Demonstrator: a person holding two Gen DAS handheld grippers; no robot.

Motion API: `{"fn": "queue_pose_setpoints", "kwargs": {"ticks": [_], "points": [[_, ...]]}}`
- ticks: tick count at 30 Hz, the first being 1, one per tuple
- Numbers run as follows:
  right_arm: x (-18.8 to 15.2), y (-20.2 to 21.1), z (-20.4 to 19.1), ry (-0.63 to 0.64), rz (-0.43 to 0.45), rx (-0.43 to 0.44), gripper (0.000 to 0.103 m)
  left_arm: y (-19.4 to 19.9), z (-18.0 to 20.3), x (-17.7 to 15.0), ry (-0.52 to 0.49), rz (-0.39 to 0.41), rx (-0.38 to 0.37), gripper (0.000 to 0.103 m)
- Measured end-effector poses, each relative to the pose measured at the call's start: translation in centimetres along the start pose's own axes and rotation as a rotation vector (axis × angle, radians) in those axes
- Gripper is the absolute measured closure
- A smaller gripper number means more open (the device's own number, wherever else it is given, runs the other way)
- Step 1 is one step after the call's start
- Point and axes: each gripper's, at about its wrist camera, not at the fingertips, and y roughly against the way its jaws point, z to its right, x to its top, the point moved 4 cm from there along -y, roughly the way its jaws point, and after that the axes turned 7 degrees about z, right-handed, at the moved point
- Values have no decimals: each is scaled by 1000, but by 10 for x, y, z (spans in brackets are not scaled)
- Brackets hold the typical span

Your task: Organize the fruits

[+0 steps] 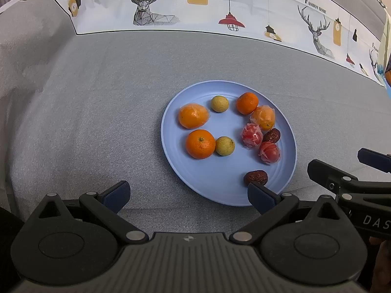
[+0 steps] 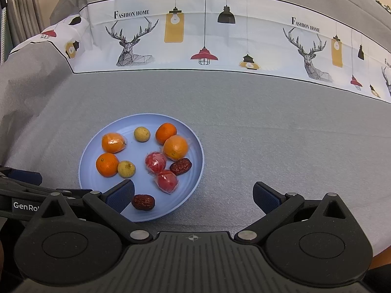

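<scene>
- We see the blue plate [image 1: 215, 185] on the grey-clothed table [image 1: 97, 122], carrying oranges, longans, wrapped tomatoes and dates.
- The near-rim date [image 2: 143, 202] lies lengthwise across.
- Our left gripper [image 1: 188, 195] and right gripper [image 2: 193, 196] gape wide, empty.

Left tool [image 1: 188, 196]: black linkage arms, silver pivot screws, dark blue finger pads [image 1: 116, 194], ribbed grey housing with crosshair mark, white "GenRo" lettering. Right tool [image 2: 193, 196]: identical build, white "DAS" lettering on side.

Plate [image 2: 195, 146] on cloth [image 2: 268, 146]: oranges [image 2: 107, 164] toward its left edge, wrapped fruits [image 2: 167, 181] toward right, one date [image 2: 143, 202] at near rim.
</scene>
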Motion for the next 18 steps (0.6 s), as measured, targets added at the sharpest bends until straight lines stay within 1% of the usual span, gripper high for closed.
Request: {"fn": "queue_pose_setpoints", "kwargs": {"ticks": [18], "points": [[-1, -1, 0, -2, -4, 2, 1, 0, 0, 0, -1, -1, 0, 1]]}}
